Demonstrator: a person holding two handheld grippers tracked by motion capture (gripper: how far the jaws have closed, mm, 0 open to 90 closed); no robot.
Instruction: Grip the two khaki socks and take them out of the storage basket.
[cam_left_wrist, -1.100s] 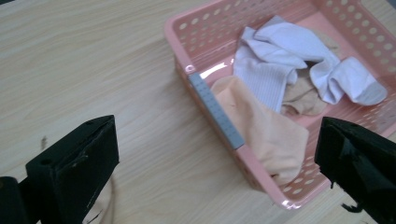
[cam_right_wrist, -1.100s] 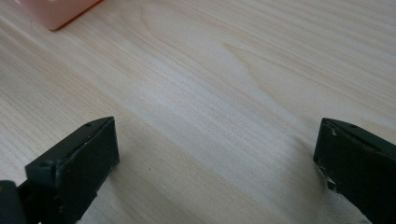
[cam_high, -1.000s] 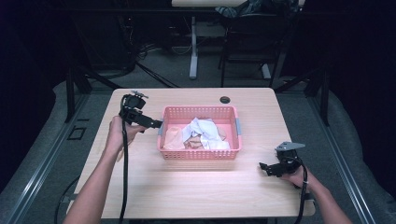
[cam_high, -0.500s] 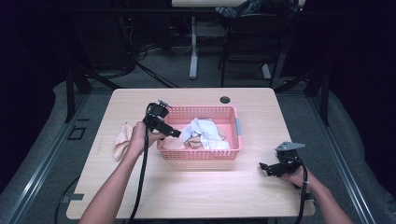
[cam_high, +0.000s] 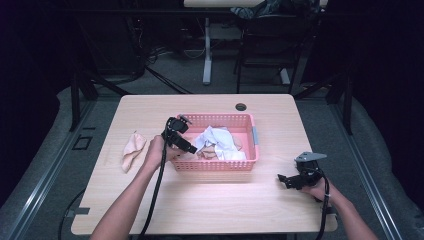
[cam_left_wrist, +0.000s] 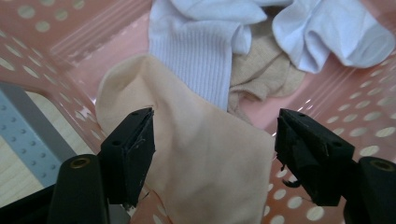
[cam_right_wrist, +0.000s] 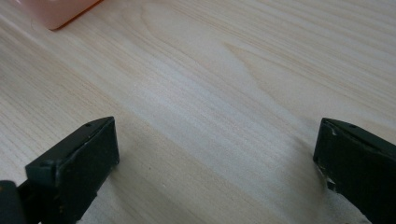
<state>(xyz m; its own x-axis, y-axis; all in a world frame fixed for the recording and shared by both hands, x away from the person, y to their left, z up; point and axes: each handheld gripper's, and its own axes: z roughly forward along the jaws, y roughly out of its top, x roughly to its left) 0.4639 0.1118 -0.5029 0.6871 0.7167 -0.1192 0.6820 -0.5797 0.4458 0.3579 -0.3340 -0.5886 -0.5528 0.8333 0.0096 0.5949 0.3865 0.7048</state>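
Observation:
A pink perforated basket (cam_high: 252, 152) stands mid-table and holds several socks: white ones (cam_left_wrist: 201, 56), a beige one (cam_left_wrist: 266, 74) and a peach one (cam_left_wrist: 205, 158). My left gripper (cam_high: 186, 145) reaches over the basket's left wall, open, its jaws straddling the peach sock without closing on it. In its own view the left gripper (cam_left_wrist: 212, 154) hovers just above that sock. Another peach sock (cam_high: 132, 149) lies on the table left of the basket. My right gripper (cam_high: 286, 180) rests open near the table's front right, over bare wood (cam_right_wrist: 210, 93).
A corner of the basket (cam_right_wrist: 56, 11) shows at the top left of the right gripper view. A dark round grommet (cam_high: 241, 107) sits near the table's far edge. Table legs, chairs and cables stand on the floor beyond.
My left gripper let go of a peach sock on the table's left side, then swung right and down into the basket. The right gripper stayed put.

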